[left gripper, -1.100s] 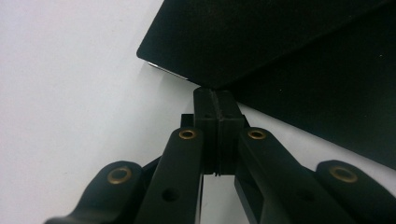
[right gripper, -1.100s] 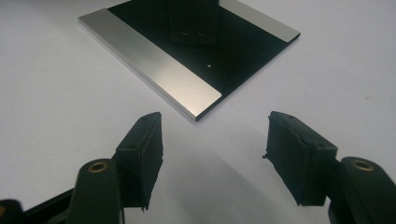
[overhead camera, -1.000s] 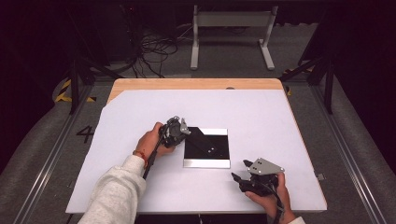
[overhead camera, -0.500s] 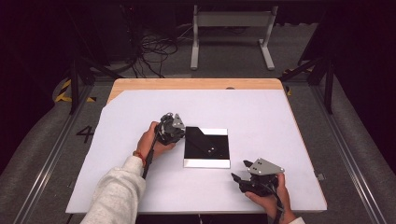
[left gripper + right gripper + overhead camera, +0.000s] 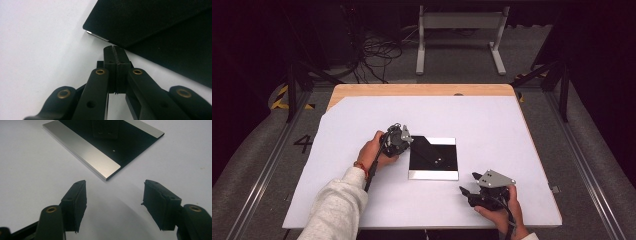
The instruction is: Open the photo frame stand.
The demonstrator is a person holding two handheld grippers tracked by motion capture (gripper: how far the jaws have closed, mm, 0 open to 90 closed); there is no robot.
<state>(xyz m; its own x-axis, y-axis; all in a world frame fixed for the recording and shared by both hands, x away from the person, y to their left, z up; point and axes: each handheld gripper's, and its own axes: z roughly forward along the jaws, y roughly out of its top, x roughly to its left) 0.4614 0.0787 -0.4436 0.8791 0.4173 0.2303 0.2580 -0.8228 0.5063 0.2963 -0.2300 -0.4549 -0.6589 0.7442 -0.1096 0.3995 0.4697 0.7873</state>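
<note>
light: bright tabletop, dark surroundings | shadows: soft | focus: close-ups slightly blurred

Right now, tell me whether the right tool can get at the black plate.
Probably yes. The right tool is open, aimed at the black plate, with bare white table cover between them.

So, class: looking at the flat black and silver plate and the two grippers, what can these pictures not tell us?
- Left gripper view: the black plate runs off the top and right edges, and whether the shut jaws touch it is unclear.
- Right gripper view: its far end is cut off at the top.
- High view: the pale specks on the plate are too small to identify.
</note>
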